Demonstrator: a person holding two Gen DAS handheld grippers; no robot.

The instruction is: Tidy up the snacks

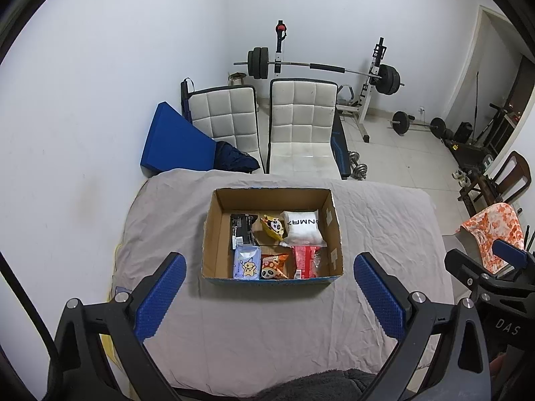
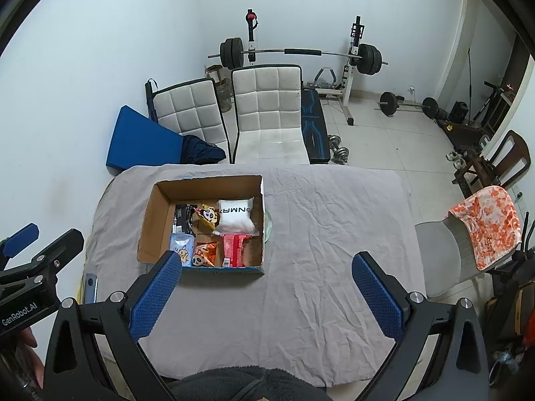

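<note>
- The surface [image 1: 234,327], draped in a wrinkled grey cloth, fills the room's middle; apart from the box, the cloth looks bare, so I judge the sorting nearly or wholly done.
- The cardboard box [image 1: 214,234] sits open-topped toward the surface's 12 o'clock edge, its long axis running 9 to 3 o'clock, likely so both hands reach in from the near side.
- Inside, the snacks lie flat in two rows. The white pillow pack [image 1: 302,229] is at the far right, its print reading upside down from here.
- The red packet [image 1: 304,260] lies at the near right, long axis pointing 12 to 6.
- The black packet [image 1: 242,230] is at the far left, the pale blue packet [image 1: 247,262] in front of it, and two panda packets [image 1: 274,227] between.
- The left hand-held gripper [image 1: 269,295] hovers on the box's near side, fingers spread wide, holding nothing.
- The right hand-held gripper [image 2: 265,295] hangs at the box's 4 o'clock, equally wide and empty.
</note>
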